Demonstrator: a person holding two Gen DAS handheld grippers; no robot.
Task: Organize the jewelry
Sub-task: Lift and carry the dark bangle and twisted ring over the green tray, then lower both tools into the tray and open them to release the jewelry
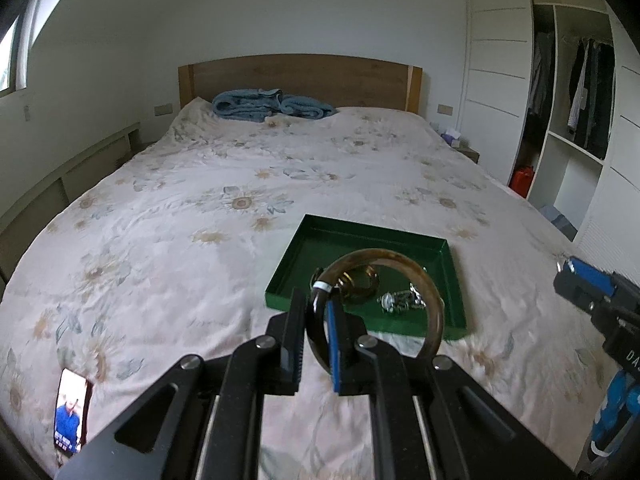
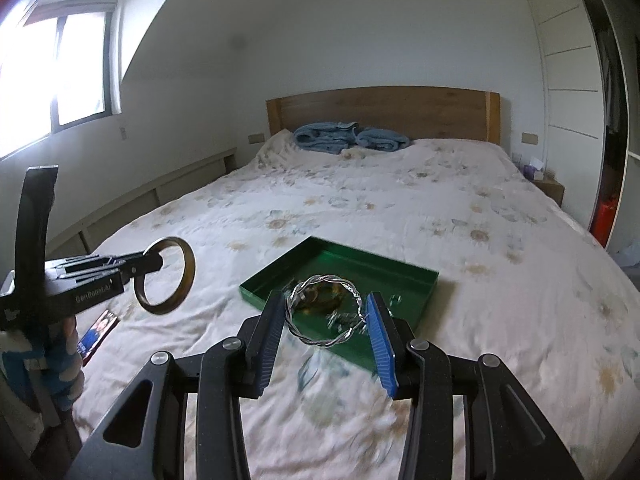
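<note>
My left gripper [image 1: 317,320] is shut on a brown amber bangle [image 1: 436,308], held upright above the bed just short of the green tray [image 1: 288,264]. It also shows in the right wrist view [image 2: 150,259] with the bangle [image 2: 188,268]. My right gripper [image 2: 326,316] is shut on a twisted silver bangle [image 2: 320,344], held across its width over the near edge of the green tray [image 2: 424,284]. In the tray lie a brown piece [image 1: 362,280] and a silver watch [image 1: 400,301].
The tray sits on a floral bedspread [image 1: 180,220]. A phone [image 1: 71,416] lies at the bed's near left edge. A blue blanket [image 1: 268,105] lies by the wooden headboard [image 1: 300,76]. An open wardrobe [image 1: 576,92] stands to the right.
</note>
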